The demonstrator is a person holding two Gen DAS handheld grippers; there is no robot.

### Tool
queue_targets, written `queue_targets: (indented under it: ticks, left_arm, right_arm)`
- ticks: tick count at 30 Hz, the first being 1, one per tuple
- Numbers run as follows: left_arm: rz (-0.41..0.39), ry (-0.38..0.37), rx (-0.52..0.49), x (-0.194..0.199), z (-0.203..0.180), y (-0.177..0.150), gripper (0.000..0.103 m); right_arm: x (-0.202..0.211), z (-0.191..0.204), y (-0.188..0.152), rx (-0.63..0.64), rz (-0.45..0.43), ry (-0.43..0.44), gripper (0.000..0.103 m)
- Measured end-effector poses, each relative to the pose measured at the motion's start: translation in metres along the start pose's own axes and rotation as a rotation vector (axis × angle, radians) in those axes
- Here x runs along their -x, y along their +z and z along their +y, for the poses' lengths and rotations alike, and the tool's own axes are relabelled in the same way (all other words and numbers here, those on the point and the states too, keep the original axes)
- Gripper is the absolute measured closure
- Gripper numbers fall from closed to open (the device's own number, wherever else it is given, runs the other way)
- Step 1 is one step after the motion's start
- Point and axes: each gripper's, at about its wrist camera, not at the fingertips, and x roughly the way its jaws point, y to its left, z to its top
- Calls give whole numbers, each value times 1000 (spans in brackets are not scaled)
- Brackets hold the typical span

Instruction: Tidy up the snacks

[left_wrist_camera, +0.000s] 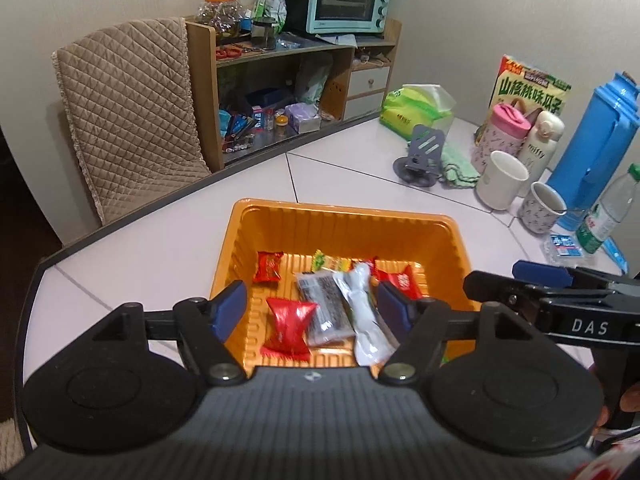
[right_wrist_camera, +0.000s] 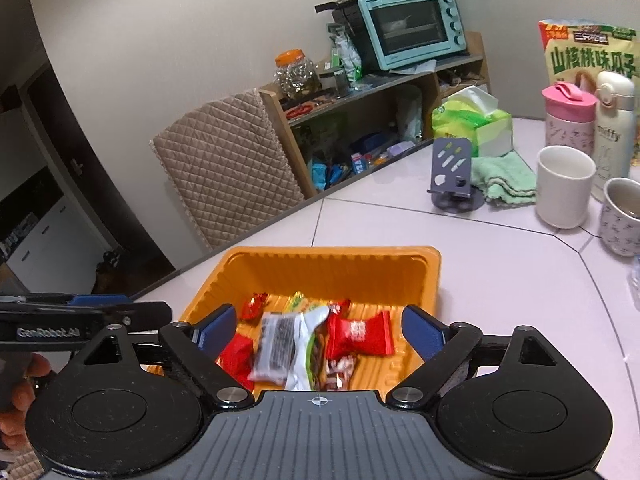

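Both tools hang over the near rim of the orange tray (left_wrist_camera: 340,224), jaws spread and gripping nothing: the left gripper (left_wrist_camera: 312,308) and the right gripper (right_wrist_camera: 318,330). Wrapped snacks lie loose on the tray floor, among them a red candy (left_wrist_camera: 289,326), a dark bar (left_wrist_camera: 325,306) and a white packet (left_wrist_camera: 366,314), apparently gathered there for tidiness. Cups and bottles stand well apart on the table (left_wrist_camera: 160,248).
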Motion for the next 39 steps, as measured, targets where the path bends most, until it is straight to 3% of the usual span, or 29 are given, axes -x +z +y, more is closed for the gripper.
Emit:
queue_targets:
  ticks: [9, 19, 25, 39]
  left_arm:
    - [4, 35, 97, 61, -19, -36, 29]
    - [-4, 129, 196, 120, -49, -91, 28]
    - [12, 150, 187, 147, -58, -117, 28]
    - [36, 126, 151, 212, -45, -177, 28]
  right_arm:
    - [52, 0, -21, 23, 29, 41, 12]
    - [105, 9, -52, 111, 95, 94, 12]
    - [129, 24, -78, 138, 135, 99, 12]
    - [179, 78, -136, 103, 176, 15, 12]
